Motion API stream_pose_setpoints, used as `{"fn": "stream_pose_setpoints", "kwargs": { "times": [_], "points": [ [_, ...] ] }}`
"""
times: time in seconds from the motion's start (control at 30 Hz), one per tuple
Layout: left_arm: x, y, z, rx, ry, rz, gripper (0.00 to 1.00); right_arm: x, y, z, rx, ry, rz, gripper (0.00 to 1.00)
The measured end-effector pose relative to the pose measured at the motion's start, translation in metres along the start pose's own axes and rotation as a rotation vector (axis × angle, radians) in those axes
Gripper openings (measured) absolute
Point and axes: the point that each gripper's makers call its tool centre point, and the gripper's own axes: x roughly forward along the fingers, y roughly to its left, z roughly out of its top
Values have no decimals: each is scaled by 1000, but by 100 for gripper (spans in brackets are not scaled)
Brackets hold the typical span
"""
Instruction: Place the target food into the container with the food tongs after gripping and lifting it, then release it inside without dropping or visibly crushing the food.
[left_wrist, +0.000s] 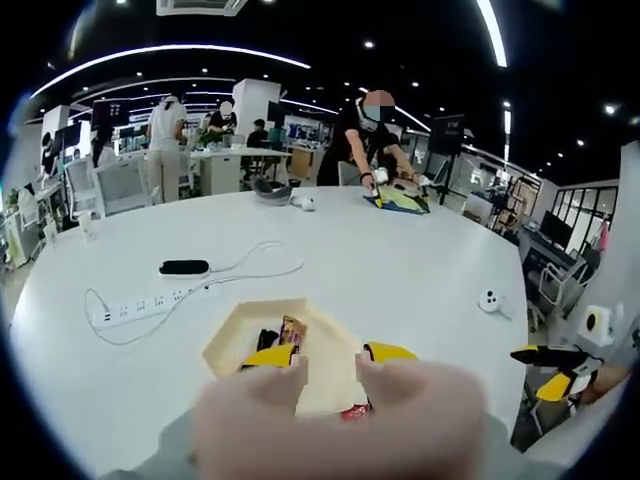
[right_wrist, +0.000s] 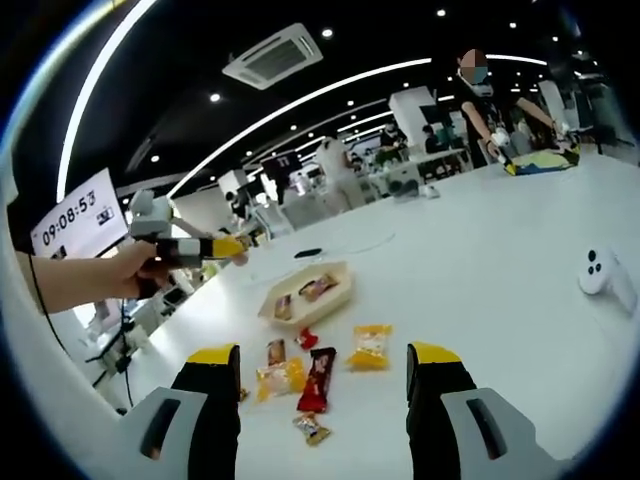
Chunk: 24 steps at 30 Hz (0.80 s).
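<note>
1. Blur hides much of the left gripper view: the left gripper (left_wrist: 332, 353) is a soft mass low in the frame, and its yellow-tipped fingers (left_wrist: 270, 355) stand apart over the near part of the container (left_wrist: 235, 335) — whether they grip anything I cannot tell.
2. Snack packets inside the container are partly covered by those fingers; one dark and one orange packet can be made out.
3. In the right gripper view the right gripper (right_wrist: 325, 365) has its fingers (right_wrist: 212, 365) wide, holding nothing.
4. Between and beyond them, loose on the worktop (right_wrist: 500, 260), lie a dark red packet (right_wrist: 317, 380), a yellow packet (right_wrist: 371, 346) and smaller sweets, all near of the container (right_wrist: 335, 295).
5. Left of the container, a hand (right_wrist: 135, 270) holds the left gripper in the air.
6. Farther off — a power strip (left_wrist: 150, 305) with its cable, a black device (left_wrist: 184, 267), a white controller (right_wrist: 600, 272), and a person (left_wrist: 365, 135) working at the far edge.
</note>
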Motion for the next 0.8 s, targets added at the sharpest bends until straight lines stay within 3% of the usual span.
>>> {"fn": "stream_pose_setpoints", "kwargs": {
  "times": [0.33, 0.6, 0.67, 0.8],
  "points": [
    [-19, -1, -4, -40, -27, 2, 25, 1, 14, -13, -4, 25, 33, 68],
    [-31, -2, -13, -53, -29, 1, 25, -2, 15, -7, -15, 23, 45, 68],
    [-34, -3, -20, -49, -1, 1, 25, -2, 12, -7, -13, 14, 42, 68],
    [-39, -1, -19, -50, -21, 16, 25, 1, 7, -15, 19, 52, 25, 68]
  ]
}}
